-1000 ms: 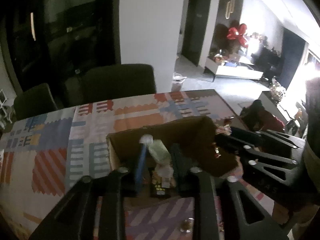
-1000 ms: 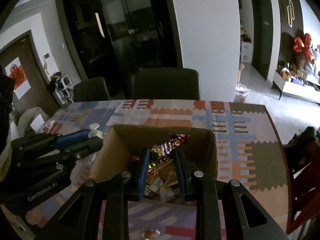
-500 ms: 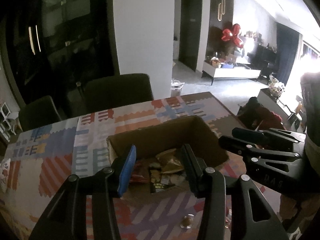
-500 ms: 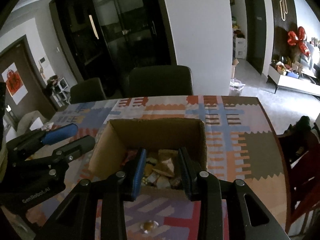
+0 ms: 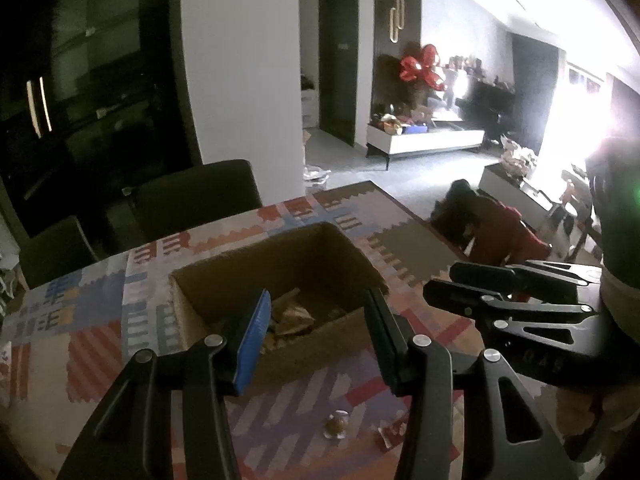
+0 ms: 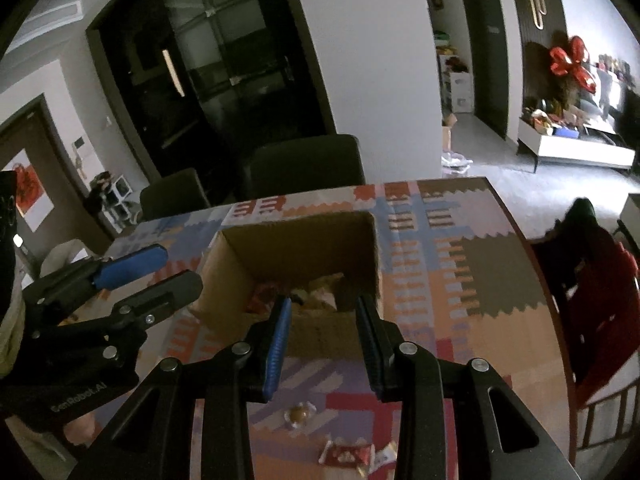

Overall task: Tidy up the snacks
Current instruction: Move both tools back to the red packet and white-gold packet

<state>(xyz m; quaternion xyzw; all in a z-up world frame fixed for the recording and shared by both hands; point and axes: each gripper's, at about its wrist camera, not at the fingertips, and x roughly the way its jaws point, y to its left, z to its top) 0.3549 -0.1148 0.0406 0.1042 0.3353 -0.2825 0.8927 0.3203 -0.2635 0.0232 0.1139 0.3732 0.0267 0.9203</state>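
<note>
Just ahead of both fingertip pairs sits the open cardboard box (image 5: 280, 280) on the worktop (image 6: 472, 280), which is covered by a patchwork-patterned cloth. Loose snack packets (image 6: 320, 296) lie heaped on the box floor, below the rim. From the left hand-held gripper (image 5: 316, 316), the near wall of the box runs between the two finger pads, and the far wall stands higher behind it. Its jaws are spread with nothing between them; they have just been opening. The right hand-held gripper (image 6: 322, 328) also faces the near wall of the box. Its jaws stand apart and empty, having just been opening too.

Beneath and between the fingers, nearer than the box, a small round wrapped sweet (image 6: 298, 414) lies alone on the cloth. A red-and-white packet (image 6: 344, 456) lies nearer still, with a smaller wrapper (image 6: 386, 454) just beside it on the right.

Room for moving — bare cloth stretches to the left of the box and beyond it up to the far edge, where two dark chairs (image 6: 308, 164) stand against the worktop. To the right of the right hand-held gripper the cloth runs clear to the worktop's side edge, past which a chair draped in red fabric (image 6: 600, 280) stands close. Each tool shows in the other's view, off to the side and apart from the box.
</note>
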